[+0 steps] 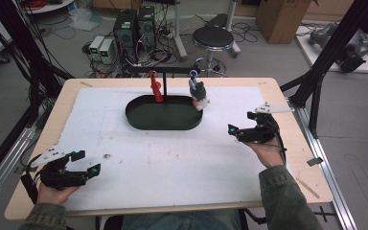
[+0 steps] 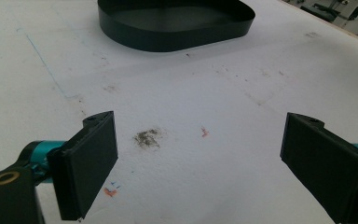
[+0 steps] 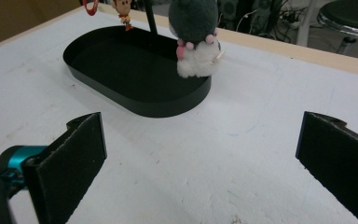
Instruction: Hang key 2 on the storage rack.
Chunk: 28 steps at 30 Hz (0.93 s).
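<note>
So the table (image 1: 48, 124) has a big white sheet (image 1: 172, 158) over most of it, and a black oval tray (image 1: 139, 120) sits in the upper middle of the high view. Behind the tray there's a thin black stand (image 1: 172, 71) with two little toys hanging from it: a red one (image 1: 156, 87) over the tray's back rim, and a grey and white plush toy (image 1: 199, 94) dangling at the tray's right end, looks like it's right against the rim, though I can't tell if it's actually touching. The left gripper (image 1: 86, 163) is down in the lower left of the high view, held in the person's left hand (image 1: 55, 184), jaws wide apart with nothing between them. In its own view there's a dirty smudge (image 2: 147, 137) on the sheet between the jaws, and the tray is up top. The right gripper (image 1: 242, 125) is at the middle right of the high view, in the right hand (image 1: 268, 153), jaws also spread wide and holding nothing, well to the right of the tray. Its own view has the plush toy top center. The floor behind is cluttered with computers (image 1: 134, 28), a stool (image 1: 213, 38) and a cardboard box (image 1: 282, 14).
</note>
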Tool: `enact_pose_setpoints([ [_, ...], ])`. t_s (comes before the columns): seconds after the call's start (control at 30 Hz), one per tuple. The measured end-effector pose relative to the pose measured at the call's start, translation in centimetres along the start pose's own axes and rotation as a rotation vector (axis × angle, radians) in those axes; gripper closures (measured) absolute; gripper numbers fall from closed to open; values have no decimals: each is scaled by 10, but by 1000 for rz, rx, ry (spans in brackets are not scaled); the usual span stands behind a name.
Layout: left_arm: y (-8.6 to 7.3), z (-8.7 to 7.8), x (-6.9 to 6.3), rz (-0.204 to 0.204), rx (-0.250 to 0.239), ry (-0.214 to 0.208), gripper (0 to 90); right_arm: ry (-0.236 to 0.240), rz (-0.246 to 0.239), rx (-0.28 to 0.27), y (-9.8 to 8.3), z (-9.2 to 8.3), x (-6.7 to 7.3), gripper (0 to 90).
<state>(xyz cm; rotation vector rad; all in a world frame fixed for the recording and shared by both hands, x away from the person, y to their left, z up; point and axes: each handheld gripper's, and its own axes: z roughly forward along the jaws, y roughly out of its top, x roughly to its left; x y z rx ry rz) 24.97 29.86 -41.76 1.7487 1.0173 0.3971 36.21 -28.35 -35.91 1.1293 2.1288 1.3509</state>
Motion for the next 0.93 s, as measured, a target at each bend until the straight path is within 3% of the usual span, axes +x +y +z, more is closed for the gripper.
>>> enact_pose_setpoints([
  [0.27, -1, 3, -1, 10, 22, -3, 113, 27, 29, 8, -30, 3, -2, 8],
  [0.4, -2, 2, 0, 7, 24, -2, 113, 70, 46, -7, -39, 0, -3, 8],
  [0.57, -3, 4, 0, 8, 38, 0, 113, 51, 21, -39, -50, -5, -3, 8],
  [0.73, -5, 7, 0, 14, 70, 8, 113, 27, 41, -85, -61, -6, -5, 8],
  [0.93, -5, 10, 0, 22, 94, 20, 113, 17, 54, -114, -61, -10, -9, 8],
])
